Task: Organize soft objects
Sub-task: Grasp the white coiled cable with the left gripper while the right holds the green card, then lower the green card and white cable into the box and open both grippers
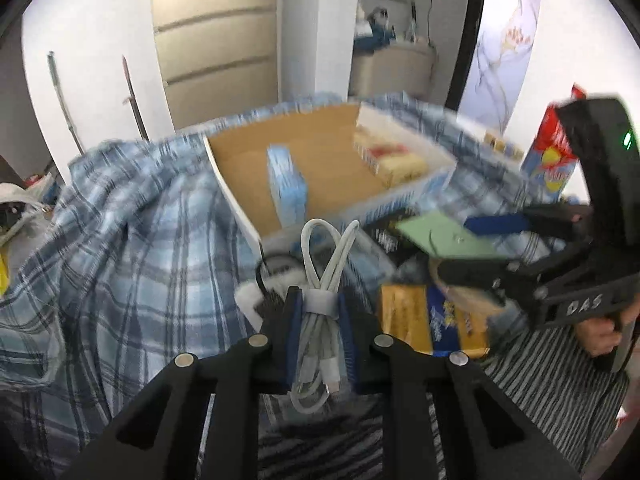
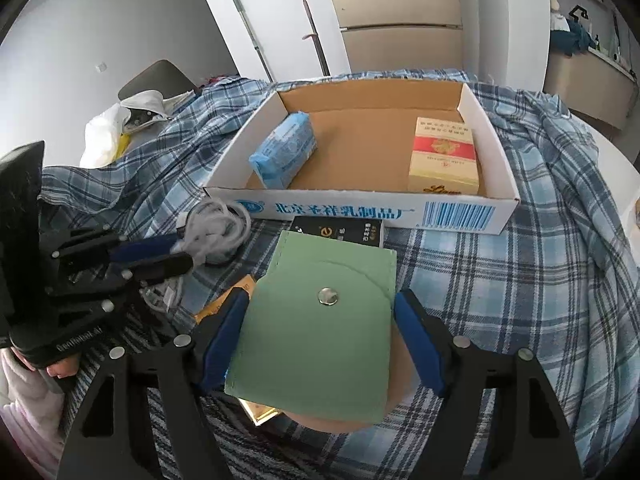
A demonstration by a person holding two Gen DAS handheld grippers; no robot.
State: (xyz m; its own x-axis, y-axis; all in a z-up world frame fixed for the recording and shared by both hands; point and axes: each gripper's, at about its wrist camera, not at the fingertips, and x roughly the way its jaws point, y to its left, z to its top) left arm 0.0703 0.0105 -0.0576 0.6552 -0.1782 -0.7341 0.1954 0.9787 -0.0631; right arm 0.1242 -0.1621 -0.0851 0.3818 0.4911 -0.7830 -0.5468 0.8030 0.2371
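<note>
My left gripper (image 1: 319, 312) is shut on a coiled white cable bundle (image 1: 322, 280), held above the plaid cloth just in front of the cardboard box (image 1: 236, 200). In the right wrist view it appears at the left with the cable (image 2: 216, 228). My right gripper (image 2: 320, 320) is shut on a green snap pouch (image 2: 320, 320), in front of the box (image 2: 360, 210). The box holds a blue tissue pack (image 2: 284, 150) and a yellow-red carton (image 2: 444, 156). The right gripper and pouch (image 1: 452, 238) show at the right of the left wrist view.
A blue plaid cloth (image 2: 540, 260) covers the surface. A black box (image 2: 340, 232) and a yellow box (image 1: 404, 320) lie under the grippers. A white bag (image 2: 108, 132) sits at far left. A red-blue carton (image 1: 552, 160) stands at the right.
</note>
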